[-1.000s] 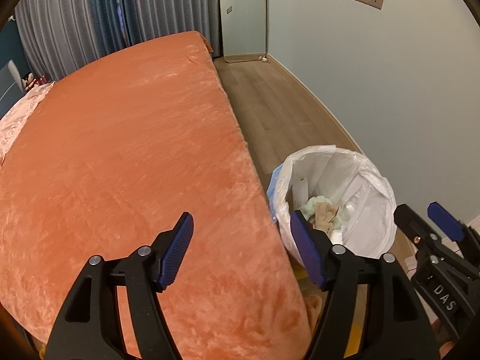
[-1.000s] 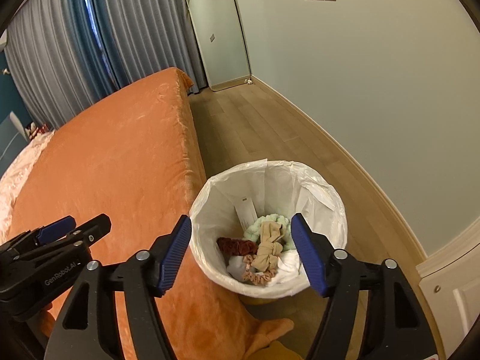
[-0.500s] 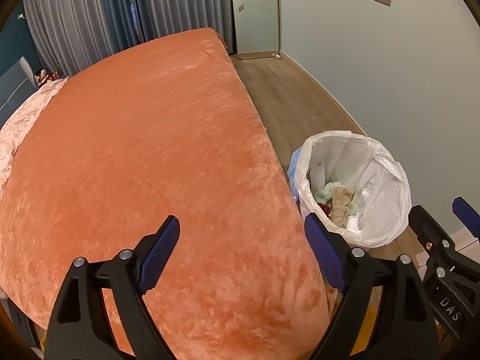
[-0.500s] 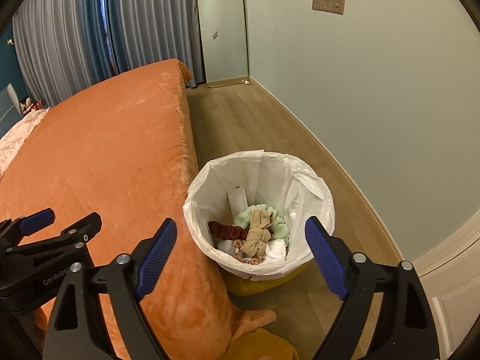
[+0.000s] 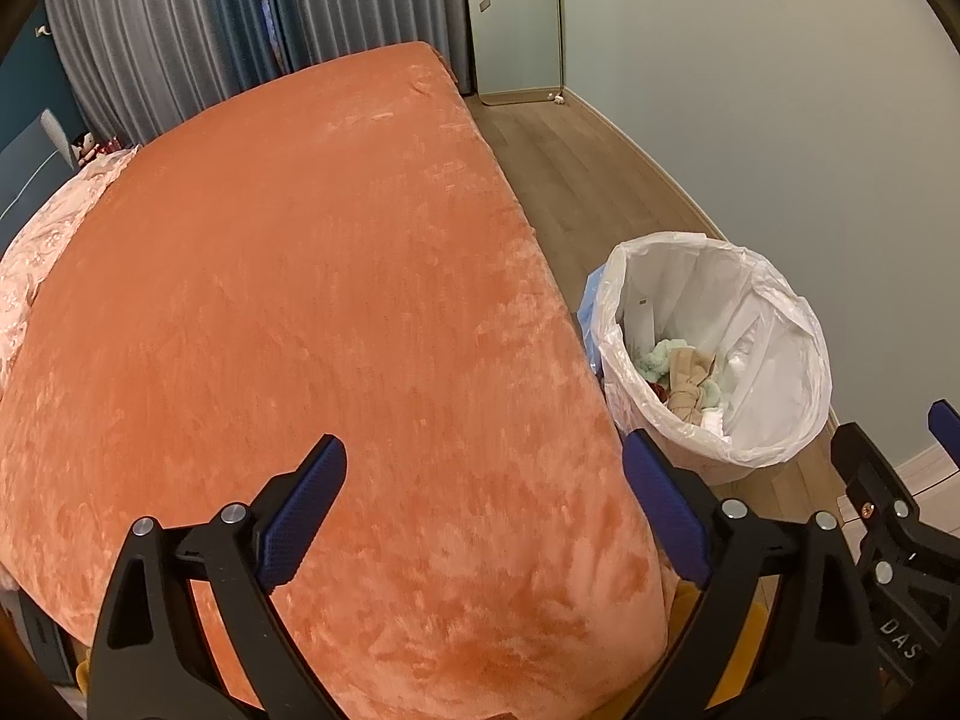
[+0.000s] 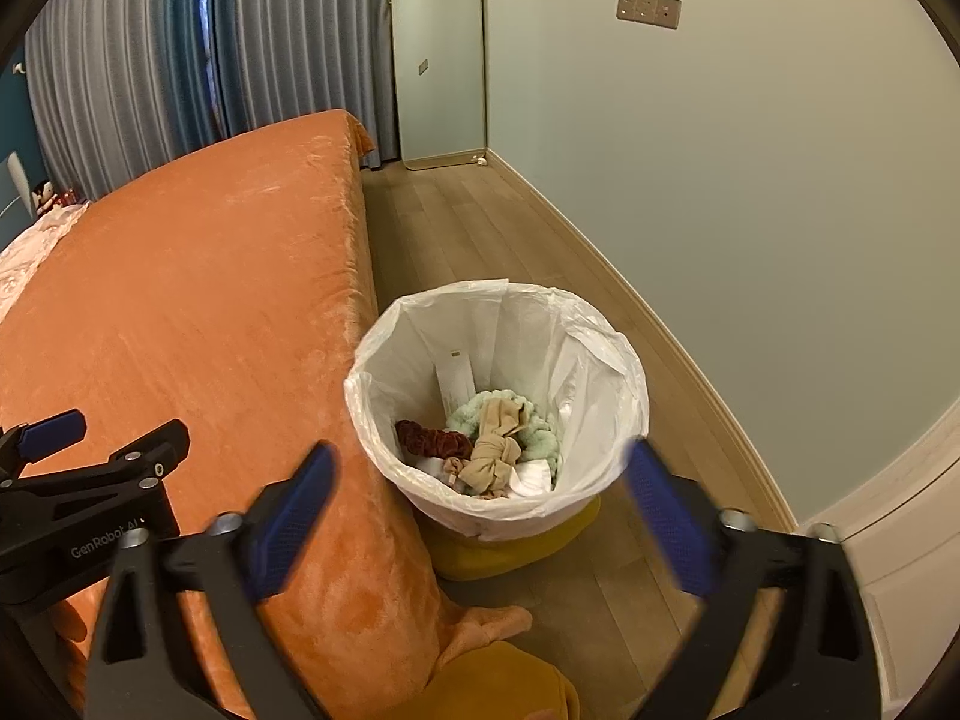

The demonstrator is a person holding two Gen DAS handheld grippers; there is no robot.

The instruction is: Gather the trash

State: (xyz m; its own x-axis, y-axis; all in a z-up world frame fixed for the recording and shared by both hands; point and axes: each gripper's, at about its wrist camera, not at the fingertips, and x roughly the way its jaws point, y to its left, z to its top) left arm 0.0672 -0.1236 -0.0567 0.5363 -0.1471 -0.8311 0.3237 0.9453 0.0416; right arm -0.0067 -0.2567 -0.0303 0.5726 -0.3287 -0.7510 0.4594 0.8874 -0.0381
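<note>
A yellow bin lined with a white bag (image 6: pixel 606 360) (image 5: pixel 780 324) stands on the floor beside the bed. In it lie a tan knotted cloth (image 6: pixel 495 456), a pale green fuzzy piece (image 6: pixel 537 426), a dark red scrunchie (image 6: pixel 429 438) and white paper. My right gripper (image 6: pixel 480 501) hangs in front of the bin, its jaws opening wide with nothing between them. My left gripper (image 5: pixel 483 495) is over the orange blanket (image 5: pixel 300 300) at the bed's near corner, jaws also opening and empty. Each gripper shows at the edge of the other's view.
The bed with the orange blanket (image 6: pixel 180 312) fills the left. Wooden floor (image 6: pixel 480 228) runs between bed and pale wall to a standing mirror (image 6: pixel 438 60). Grey and blue curtains (image 5: pixel 180 30) hang behind. Mustard fabric (image 6: pixel 498 684) lies on the floor near the bin.
Both grippers' jaws have spread wider. Both views have drawn back a little, so the bin sits farther from the fingertips and more of the bed shows.
</note>
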